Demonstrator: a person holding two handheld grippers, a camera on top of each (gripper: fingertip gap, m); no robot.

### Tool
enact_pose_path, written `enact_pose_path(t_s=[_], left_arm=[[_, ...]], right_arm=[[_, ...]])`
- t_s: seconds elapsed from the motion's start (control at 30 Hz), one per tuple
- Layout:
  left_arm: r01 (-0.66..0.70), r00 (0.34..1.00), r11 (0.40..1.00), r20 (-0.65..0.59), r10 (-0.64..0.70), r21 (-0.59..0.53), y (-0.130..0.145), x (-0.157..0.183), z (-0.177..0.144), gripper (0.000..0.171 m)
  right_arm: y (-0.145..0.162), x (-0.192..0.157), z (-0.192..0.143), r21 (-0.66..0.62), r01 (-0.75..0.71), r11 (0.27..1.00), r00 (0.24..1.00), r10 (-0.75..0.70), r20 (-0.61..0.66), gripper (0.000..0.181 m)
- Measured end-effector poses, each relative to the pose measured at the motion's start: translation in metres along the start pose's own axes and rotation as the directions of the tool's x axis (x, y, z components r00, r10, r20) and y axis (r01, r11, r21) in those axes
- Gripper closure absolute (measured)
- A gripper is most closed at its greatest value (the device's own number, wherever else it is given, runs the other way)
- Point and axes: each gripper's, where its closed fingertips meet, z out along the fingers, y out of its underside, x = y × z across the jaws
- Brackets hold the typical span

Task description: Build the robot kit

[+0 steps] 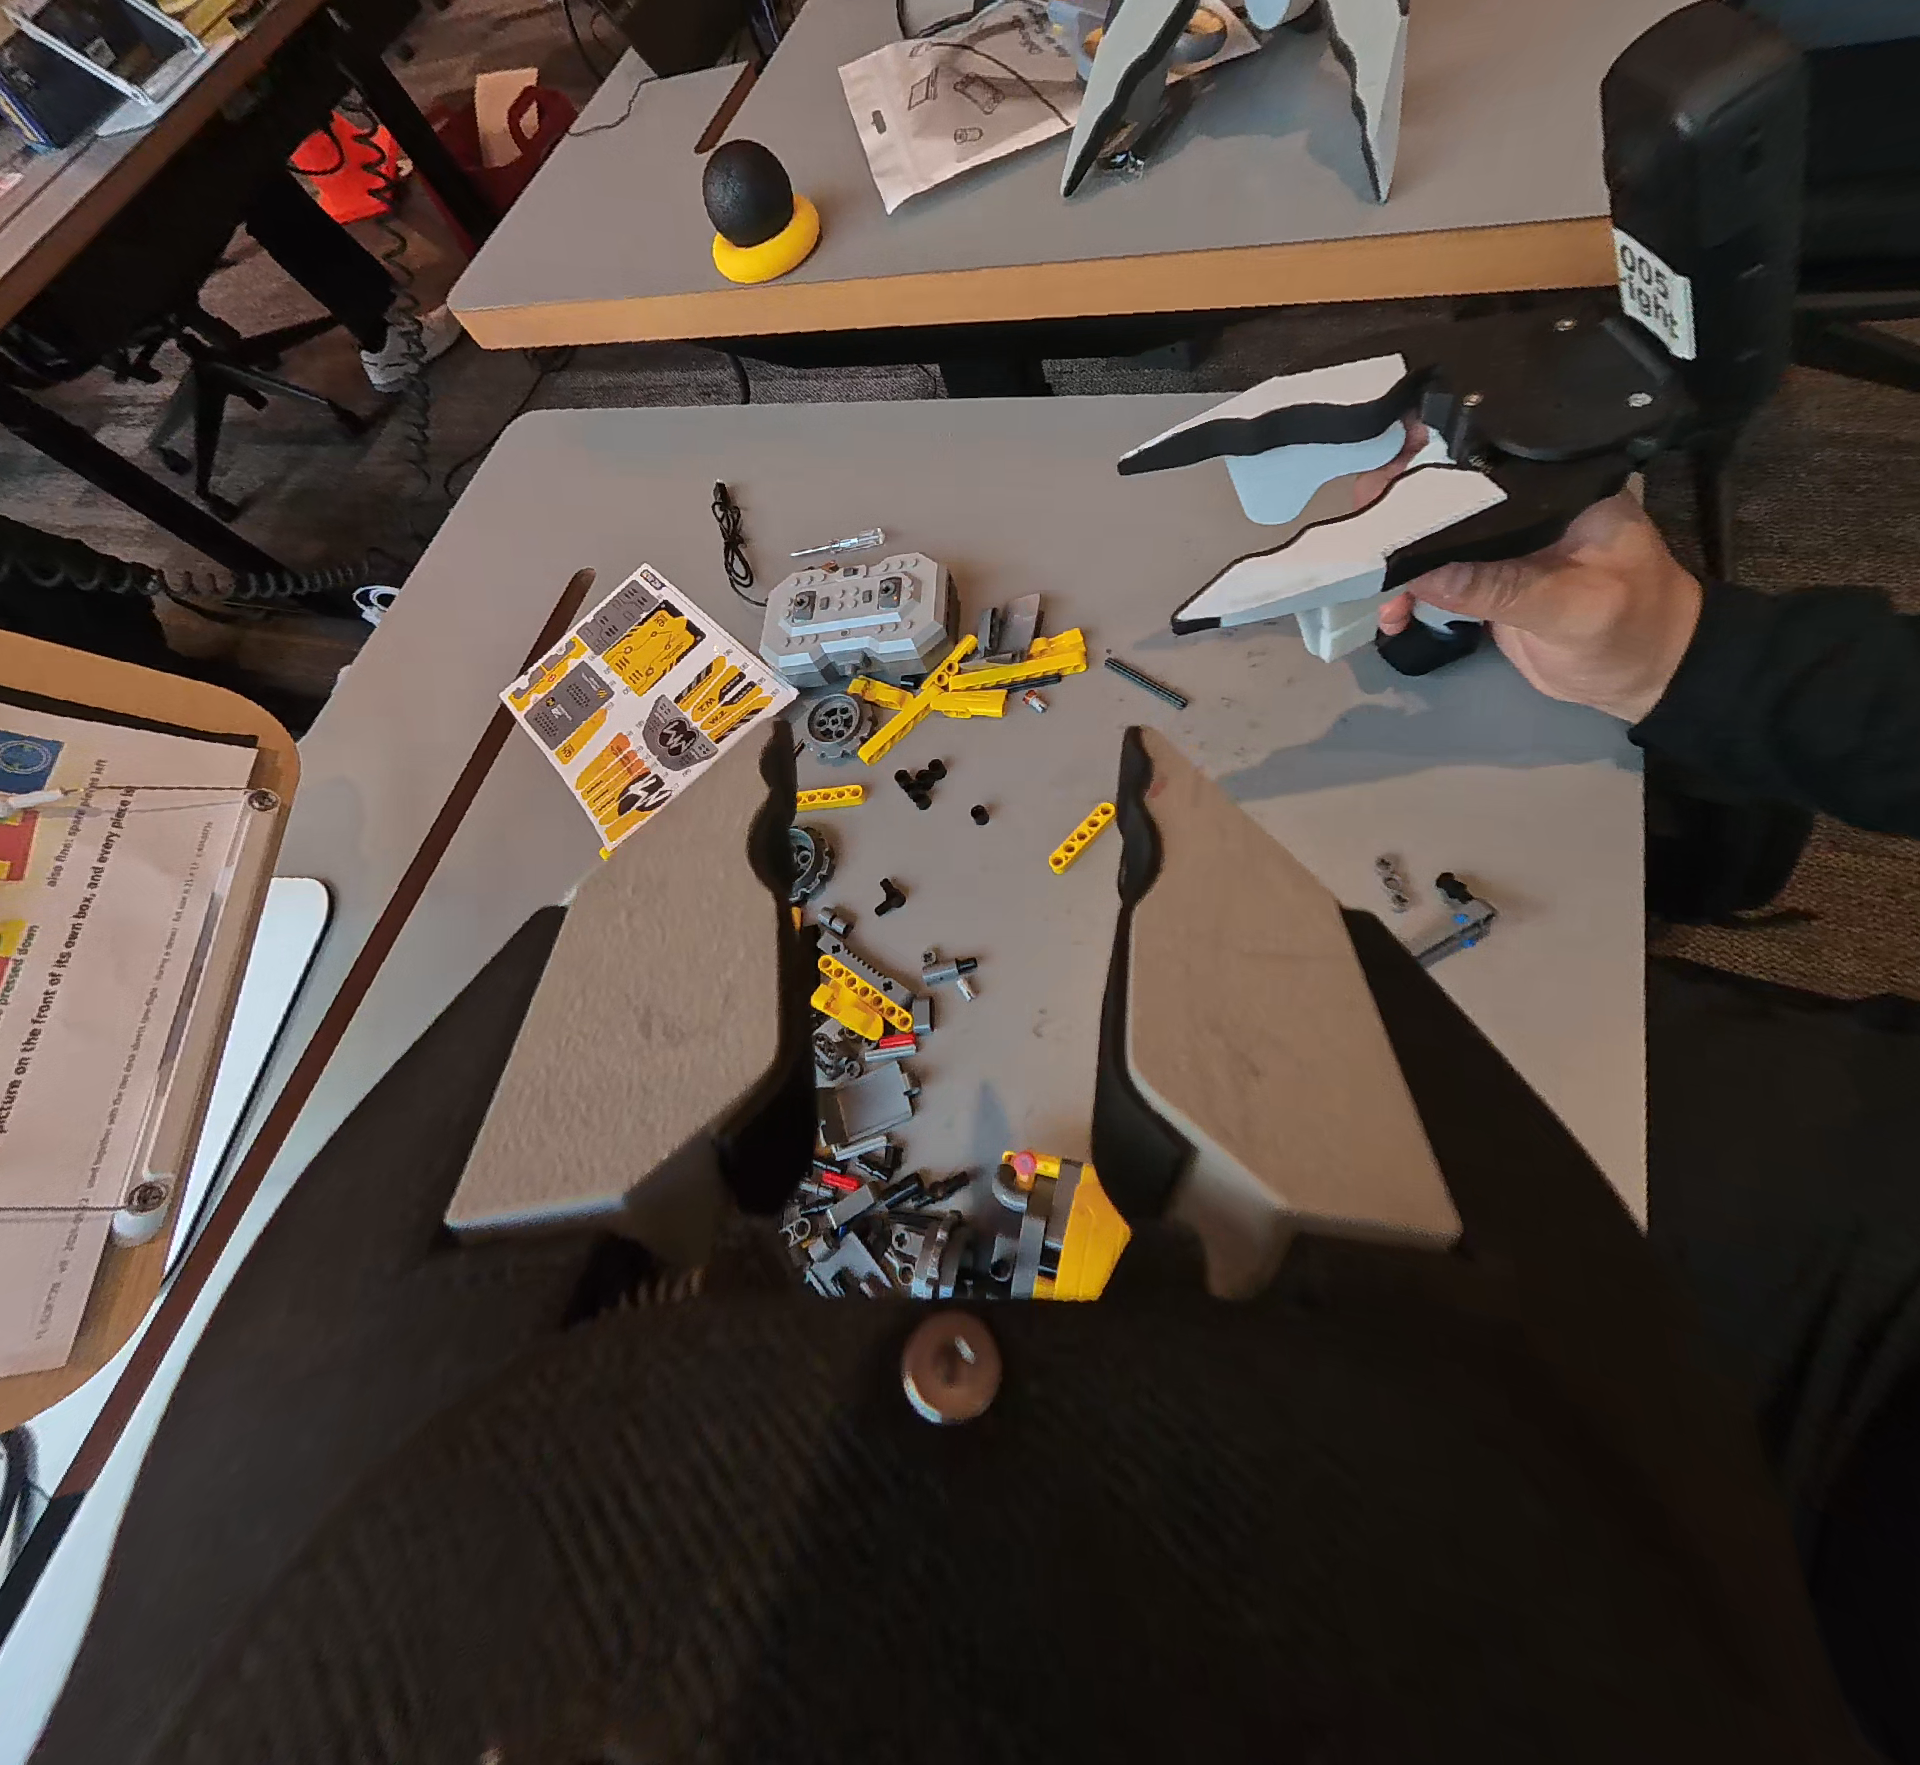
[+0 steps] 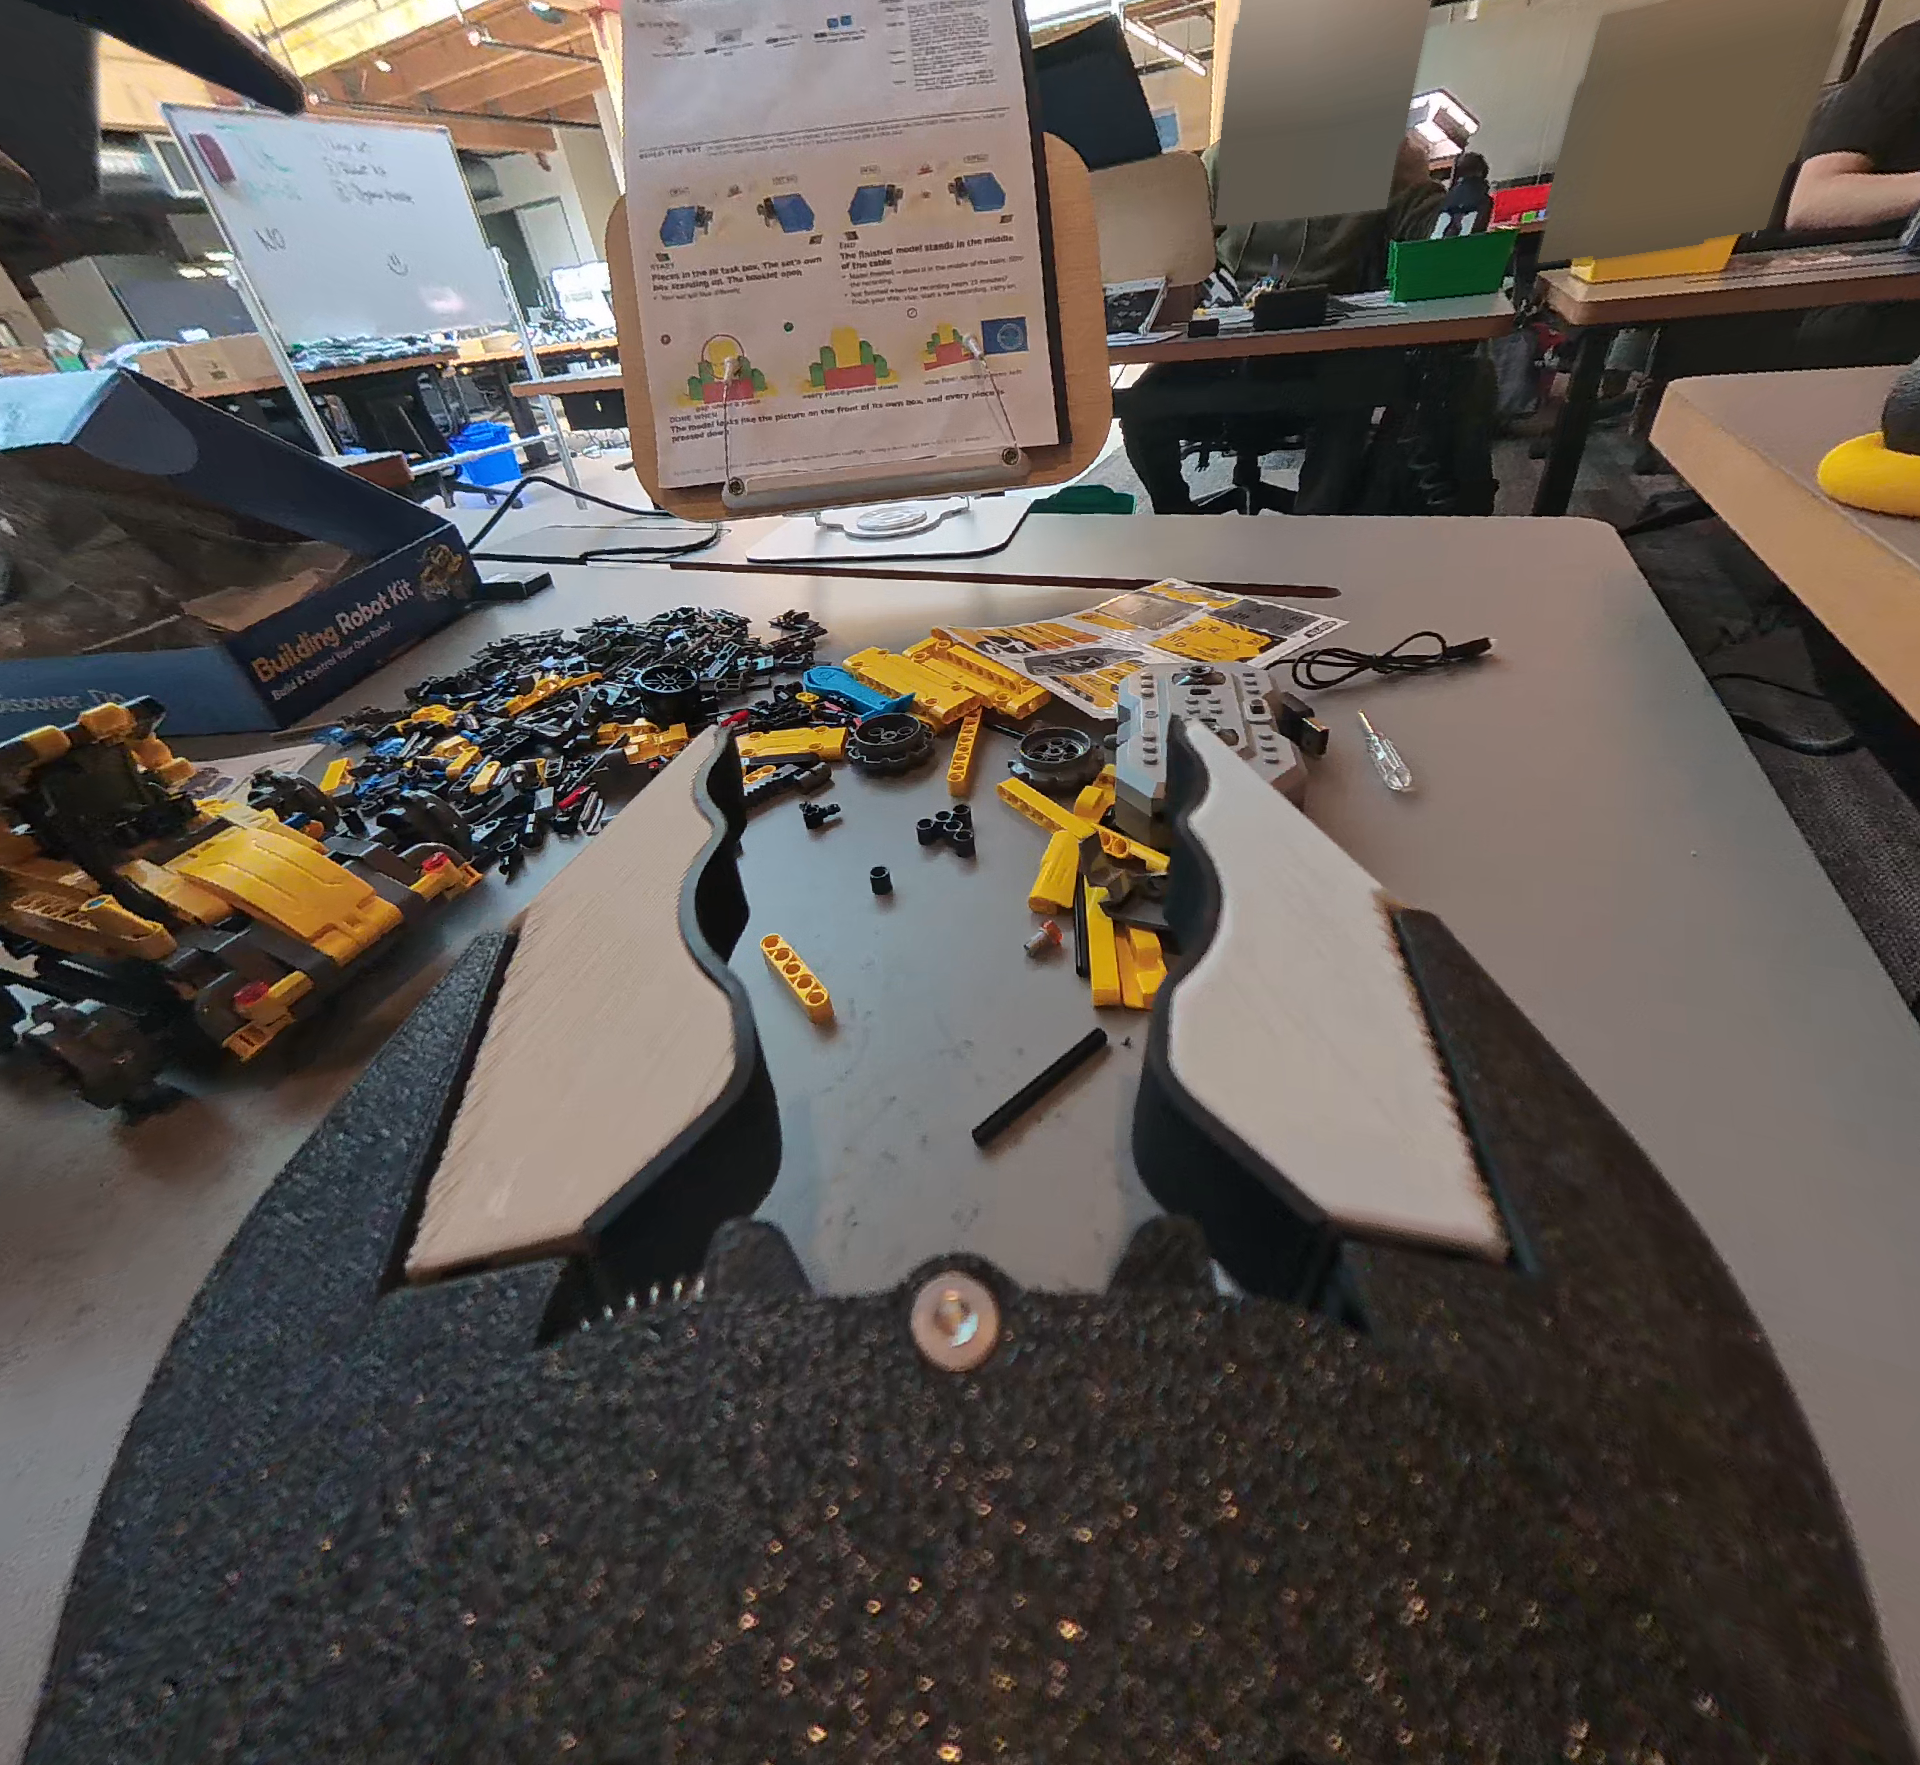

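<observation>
Jaws spread on two grippers, left gripper [image 1: 945,780] and right gripper [image 2: 951,759].

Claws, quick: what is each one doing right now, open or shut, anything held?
Left claw: open, empty, above loose yellow and grey bricks.
Right claw: open, empty, over a black rod.

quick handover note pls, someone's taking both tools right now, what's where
Left tool: open, empty, above the loose parts.
Right tool: open, empty, low over the grey table, nearest the black axle and short yellow beam.
Part-built yellow vehicle sits left of the pile; grey battery box and sticker sheet lie farther back.
Many pieces are loose.
</observation>
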Motion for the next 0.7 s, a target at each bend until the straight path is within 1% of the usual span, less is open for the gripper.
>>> enact_pose_path(t_s=[0.23, 0.47, 0.7], left_arm=[[-0.022, 1.000, 1.000, 0.004, 0.022, -0.008, 0.001, 0.001, 0.000, 0.115], [-0.035, 0.999, 0.999, 0.022, 0.035, -0.010, 0.001, -0.001, -0.002, 0.114], [-0.057, 0.998, 0.998, 0.038, 0.057, 0.011, -0.005, 0.002, -0.010, 0.114]], right_arm=[[0.000, 0.000, 0.000, 0.003, -0.004, 1.000, 1.000, 0.004, 0.003, 0.102], [0.001, -0.001, 0.000, -0.003, -0.004, 1.000, 1.000, 0.004, 0.005, 0.104], [0.002, -0.001, 0.002, -0.015, 0.005, 1.000, 1.000, -0.005, 0.002, 0.105]])
